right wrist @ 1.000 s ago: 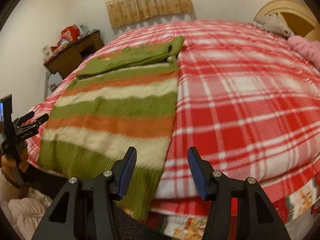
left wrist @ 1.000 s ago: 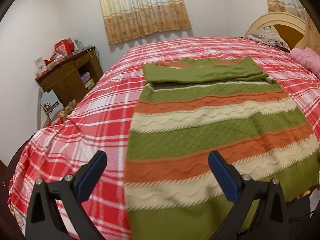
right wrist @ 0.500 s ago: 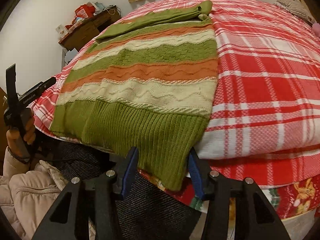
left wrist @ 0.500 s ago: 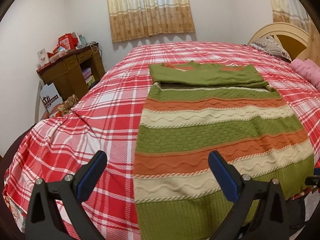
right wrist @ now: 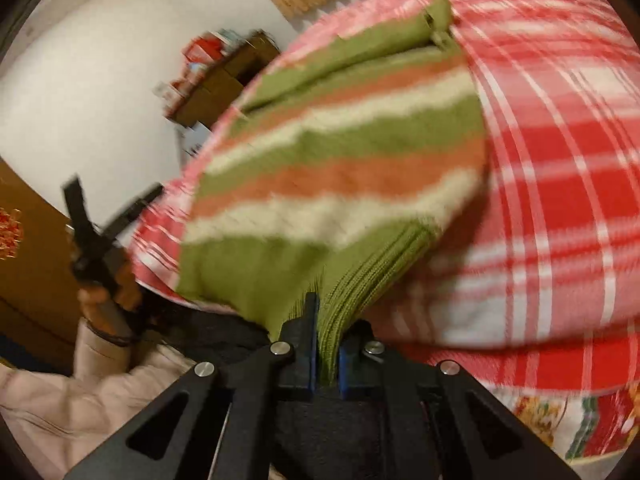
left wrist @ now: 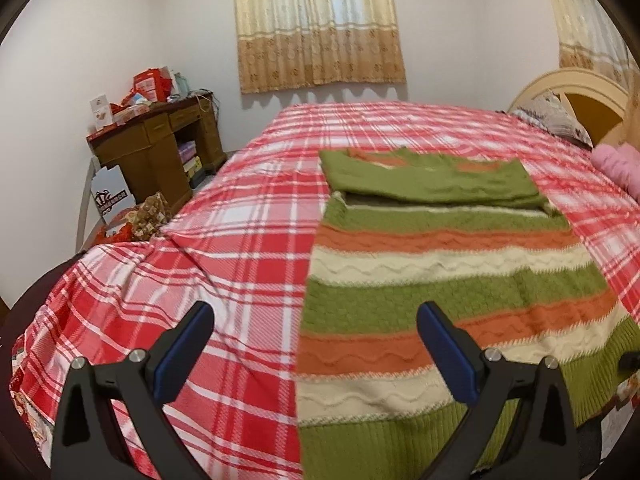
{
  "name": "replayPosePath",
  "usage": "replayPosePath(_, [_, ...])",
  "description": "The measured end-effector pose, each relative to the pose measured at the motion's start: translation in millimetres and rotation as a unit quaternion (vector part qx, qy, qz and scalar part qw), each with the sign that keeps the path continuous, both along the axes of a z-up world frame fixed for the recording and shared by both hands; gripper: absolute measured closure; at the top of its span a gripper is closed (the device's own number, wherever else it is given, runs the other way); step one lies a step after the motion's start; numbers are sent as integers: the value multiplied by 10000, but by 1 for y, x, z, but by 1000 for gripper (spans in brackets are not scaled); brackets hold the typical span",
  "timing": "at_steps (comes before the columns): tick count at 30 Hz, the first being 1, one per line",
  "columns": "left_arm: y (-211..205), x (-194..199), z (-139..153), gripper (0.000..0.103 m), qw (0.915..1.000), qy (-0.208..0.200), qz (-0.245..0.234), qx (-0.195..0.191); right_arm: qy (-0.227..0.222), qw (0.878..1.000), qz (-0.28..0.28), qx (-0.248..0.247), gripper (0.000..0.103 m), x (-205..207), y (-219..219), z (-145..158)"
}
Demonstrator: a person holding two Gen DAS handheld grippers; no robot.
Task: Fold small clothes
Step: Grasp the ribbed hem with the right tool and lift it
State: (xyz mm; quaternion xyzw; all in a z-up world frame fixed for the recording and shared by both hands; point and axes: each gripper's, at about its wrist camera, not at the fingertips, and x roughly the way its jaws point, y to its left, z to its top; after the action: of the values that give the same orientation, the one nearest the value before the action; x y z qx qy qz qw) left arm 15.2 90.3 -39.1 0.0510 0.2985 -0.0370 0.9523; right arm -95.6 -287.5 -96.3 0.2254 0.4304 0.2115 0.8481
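right gripper (right wrist: 326, 344) clamped on ribbed green hem of striped sweater (left wrist: 440, 280) at edge of plaid bed (left wrist: 240, 240); left gripper (left wrist: 316, 344) spread apart, holding nothing.

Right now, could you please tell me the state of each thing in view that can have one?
Striped sweater: flat on the bed, sleeves folded across the top, hem corner pinched.
Right gripper: shut on the sweater's ribbed hem.
Left gripper: open, holding nothing.
Plaid bedspread: spread over the bed.
Curtain: drawn.
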Motion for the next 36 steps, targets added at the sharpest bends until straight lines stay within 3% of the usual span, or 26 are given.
replayPosePath(8, [21, 3, 14, 0, 9996, -169, 209, -37, -472, 9968, -578, 275, 96, 60, -19, 25])
replayPosePath(15, [28, 8, 6, 0, 9998, -31, 205, -21, -537, 9899, -1310, -29, 97, 110, -30, 19])
replayPosePath(20, [37, 12, 4, 0, 9998, 11, -135, -175, -321, 9873, -1558, -41, 97, 129, -33, 0])
replayPosePath(25, [35, 14, -4, 0, 9958, 181, -885, -122, -307, 9869, -1568, -243, 97, 127, -27, -11])
replayPosePath(29, [23, 29, -18, 0, 9947, 448, -901, -201, -352, 9863, -1565, -386, 97, 126, -23, -11])
replayPosePath(30, [22, 33, -21, 2, 9943, 525, -888, -278, -347, 9863, -1562, -410, 97, 127, -23, -11])
replayPosePath(33, [16, 47, -36, 24, 9891, 915, -955, -646, -329, 9864, -1550, -428, 97, 127, -23, -11])
replayPosePath(36, [12, 53, -46, 29, 9837, 1162, -1048, -891, -325, 9867, -1533, -440, 97, 128, -23, -12])
